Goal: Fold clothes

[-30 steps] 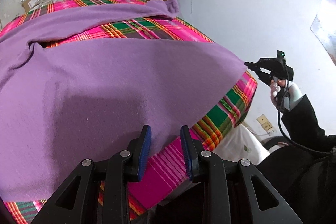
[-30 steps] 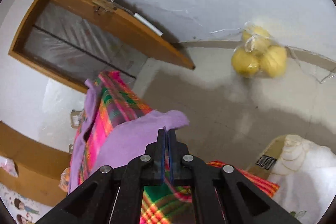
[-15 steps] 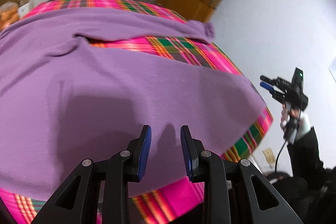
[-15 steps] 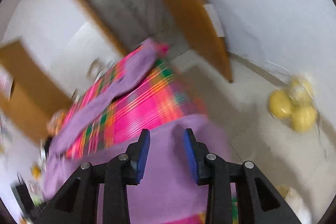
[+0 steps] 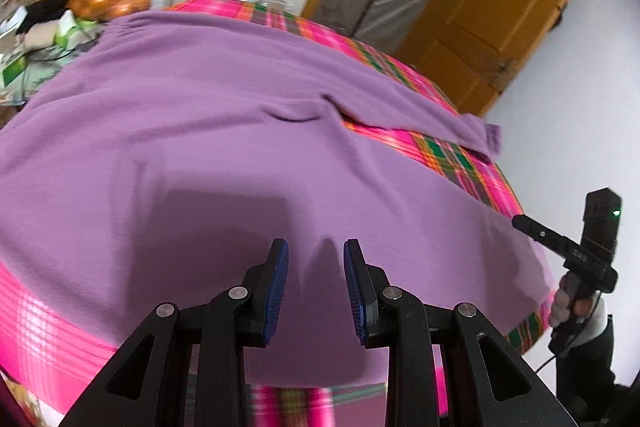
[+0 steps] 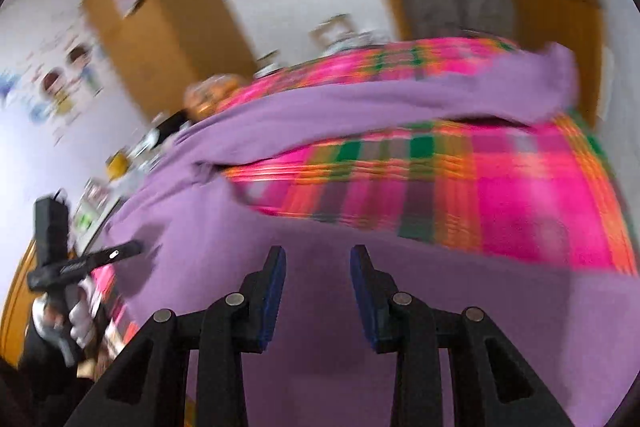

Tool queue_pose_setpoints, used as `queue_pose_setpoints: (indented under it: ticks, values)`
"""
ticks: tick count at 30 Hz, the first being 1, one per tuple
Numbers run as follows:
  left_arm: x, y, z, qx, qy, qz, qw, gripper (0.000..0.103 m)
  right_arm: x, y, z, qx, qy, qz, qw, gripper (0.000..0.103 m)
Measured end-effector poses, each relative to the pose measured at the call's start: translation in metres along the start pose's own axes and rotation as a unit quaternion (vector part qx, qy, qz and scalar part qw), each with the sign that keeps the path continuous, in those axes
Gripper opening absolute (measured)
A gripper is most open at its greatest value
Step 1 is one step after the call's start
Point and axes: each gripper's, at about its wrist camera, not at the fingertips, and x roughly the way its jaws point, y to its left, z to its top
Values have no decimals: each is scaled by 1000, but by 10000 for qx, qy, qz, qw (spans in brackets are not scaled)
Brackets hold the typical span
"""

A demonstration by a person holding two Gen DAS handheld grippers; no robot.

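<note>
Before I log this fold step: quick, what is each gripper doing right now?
Left gripper: open, holding nothing, above the purple garment.
Right gripper: open, holding nothing, above the same garment.

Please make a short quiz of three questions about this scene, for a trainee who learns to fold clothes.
1. True or false: the left gripper is shut on the purple garment.
2. What covers the table under the garment? A) white sheet B) pink plaid cloth C) bare wood
3. Fill in: the right gripper is ____ above the garment.

Key
1. False: its fingers stand apart and hold nothing.
2. B.
3. Open.
</note>
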Motion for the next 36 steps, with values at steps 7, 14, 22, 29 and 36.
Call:
queue_pose_setpoints:
  ticks: [7, 14, 22, 29, 36]
  values:
    - [-2, 19, 4, -216, -23, 190, 9996, 29, 79, 62, 25, -833, 962, 714, 9893, 25]
    - [-16, 48, 5, -441, -190, 395, 9981, 30, 102, 25, 42, 47, 1010, 370, 9942, 1]
    - [-38, 97, 24, -932, -628, 1025, 9884, 30, 130, 78, 56, -310, 1182, 924, 9882, 9]
    - [-45, 126, 29, -1293, -711, 1258, 9810, 29, 152, 69, 71, -94, 1131, 555, 9920, 11]
    - [-31, 108, 58, -826, -752, 1186, 9866, 30, 175, 112, 90, -544, 1188, 1109, 9852, 18]
